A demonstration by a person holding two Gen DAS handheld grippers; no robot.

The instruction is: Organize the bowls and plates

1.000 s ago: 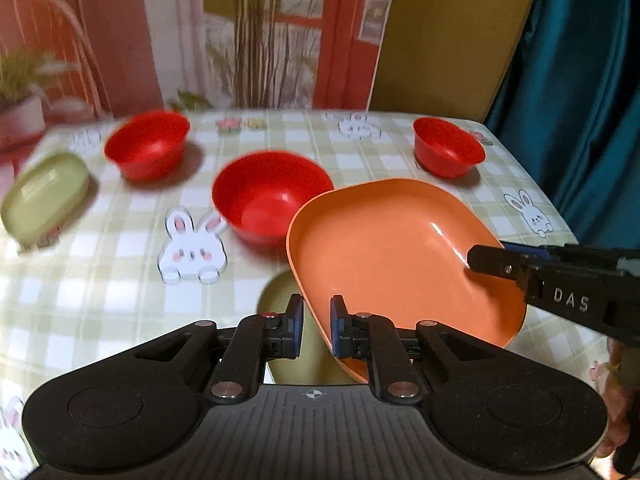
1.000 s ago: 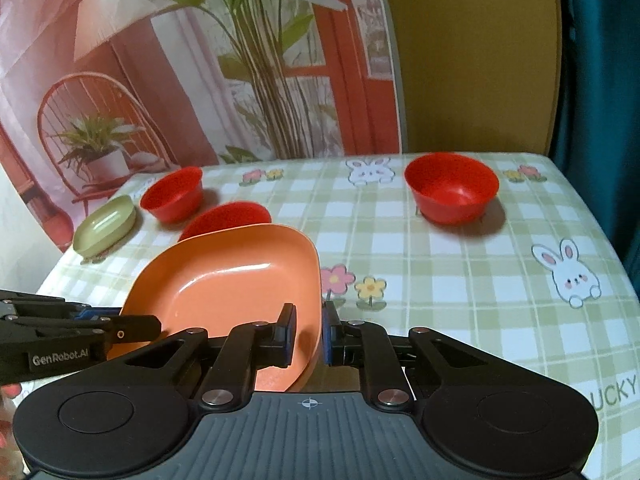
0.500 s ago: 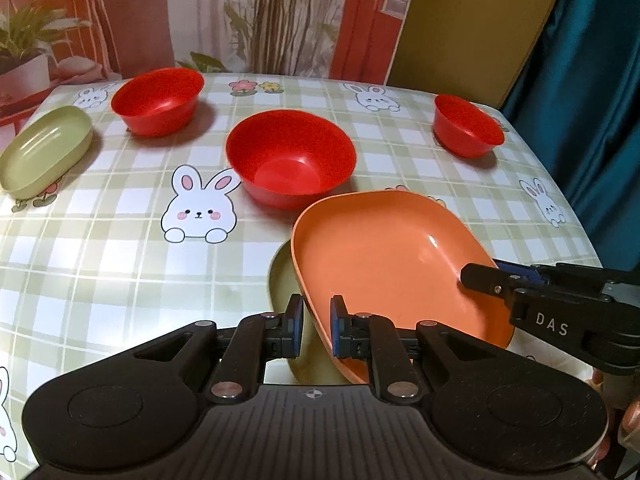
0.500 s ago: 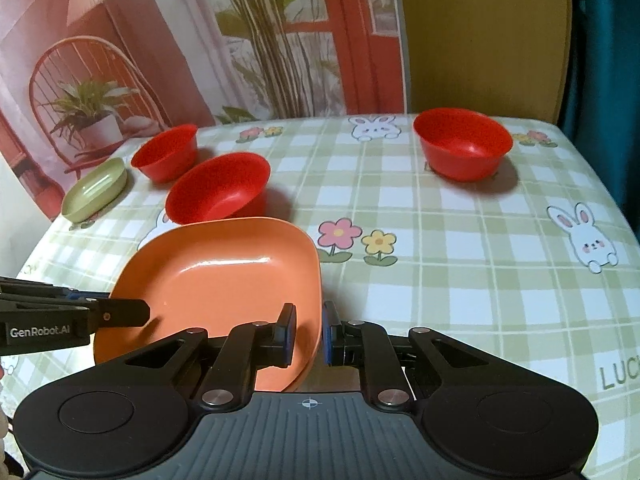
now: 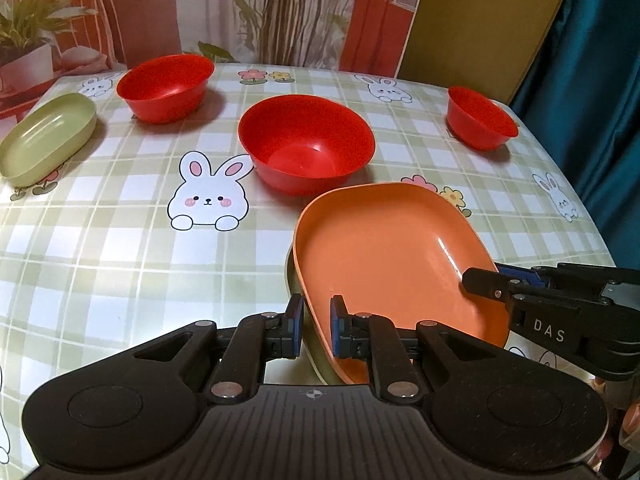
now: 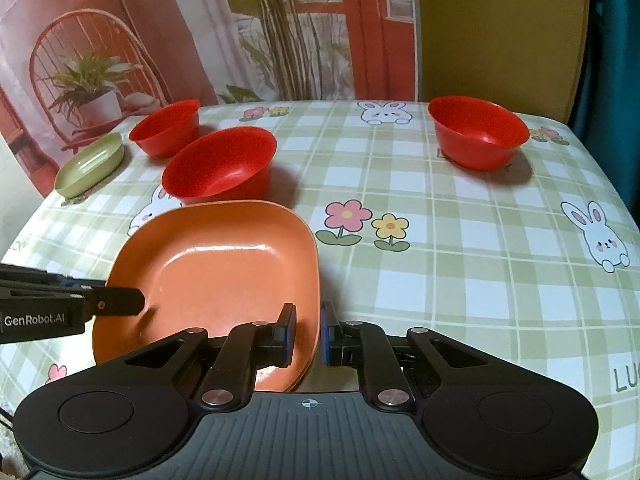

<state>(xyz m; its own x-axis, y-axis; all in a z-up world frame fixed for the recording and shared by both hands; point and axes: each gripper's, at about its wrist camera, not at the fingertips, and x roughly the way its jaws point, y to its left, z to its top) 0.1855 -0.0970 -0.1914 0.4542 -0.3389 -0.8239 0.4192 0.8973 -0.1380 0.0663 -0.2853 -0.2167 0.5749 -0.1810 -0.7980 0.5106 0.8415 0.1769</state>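
Observation:
An orange square plate (image 5: 384,256) lies at the table's near edge on top of a green plate (image 5: 298,300) that shows only at its left rim. My left gripper (image 5: 316,330) straddles the orange plate's near-left rim, with a small gap showing at each pad. My right gripper (image 6: 308,334) straddles its right rim (image 6: 312,264) the same way. Each gripper shows in the other's view, left (image 6: 120,302) and right (image 5: 480,280). Three red bowls stand beyond: a large one (image 5: 306,142), one at the back left (image 5: 166,86), one at the back right (image 5: 480,118).
A green oval dish (image 5: 46,136) sits at the table's far left edge. The checked tablecloth (image 5: 120,248) with rabbit and flower prints covers the table. A teal curtain (image 5: 592,80) hangs at the right. A printed backdrop stands behind the table.
Both grippers have lowered the orange plate from a tilted, raised position down onto the green plate at the near edge. The jaws have opened slightly.

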